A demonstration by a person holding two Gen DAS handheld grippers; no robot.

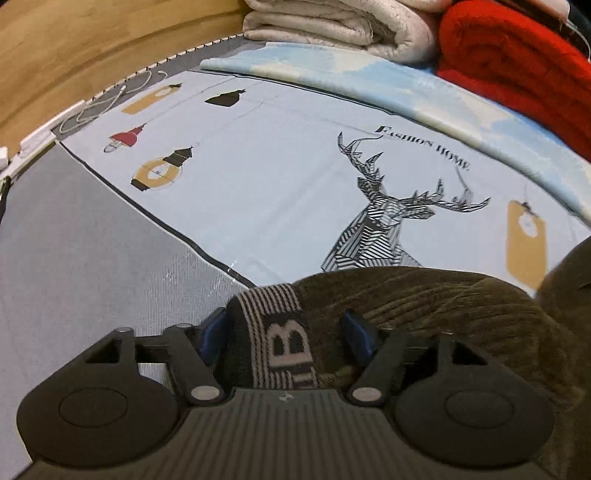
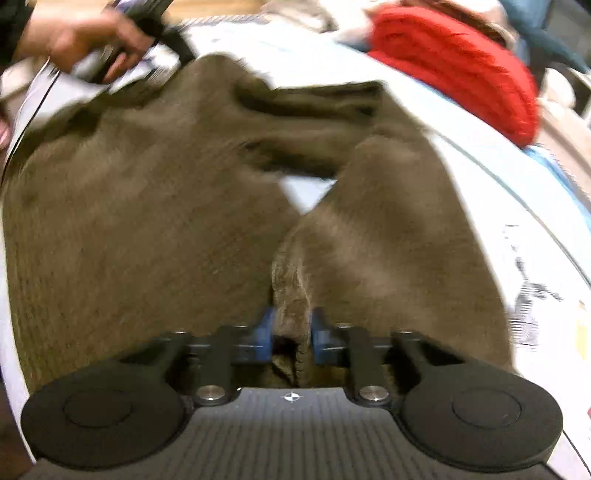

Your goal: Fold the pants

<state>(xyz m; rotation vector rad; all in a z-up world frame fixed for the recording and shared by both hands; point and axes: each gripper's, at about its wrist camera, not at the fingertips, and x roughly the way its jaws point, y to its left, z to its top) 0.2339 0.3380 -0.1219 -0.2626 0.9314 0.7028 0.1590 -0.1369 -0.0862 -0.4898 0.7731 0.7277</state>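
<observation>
Olive-brown corduroy pants [image 2: 147, 221] lie spread on a pale printed sheet [image 1: 258, 192], blurred in the right wrist view. My right gripper [image 2: 291, 334] is shut on a bunched fold of the pants' edge, held between its blue pads [image 2: 264, 332]. My left gripper [image 1: 284, 332] stands open over the striped elastic waistband [image 1: 273, 306], which lies between the wide-set pads without being pinched. The pants [image 1: 443, 302] bulge to the right of it. In the right wrist view a hand [image 2: 85, 40] holds the other gripper at the pants' far left corner.
A red knitted blanket [image 1: 517, 55] and a folded white quilt [image 1: 332, 26] are piled at the far edge of the bed. A grey mattress surface [image 1: 74, 240] shows on the left, with a white cable [image 1: 99, 107] near its edge. Beyond that is wood [image 1: 74, 44].
</observation>
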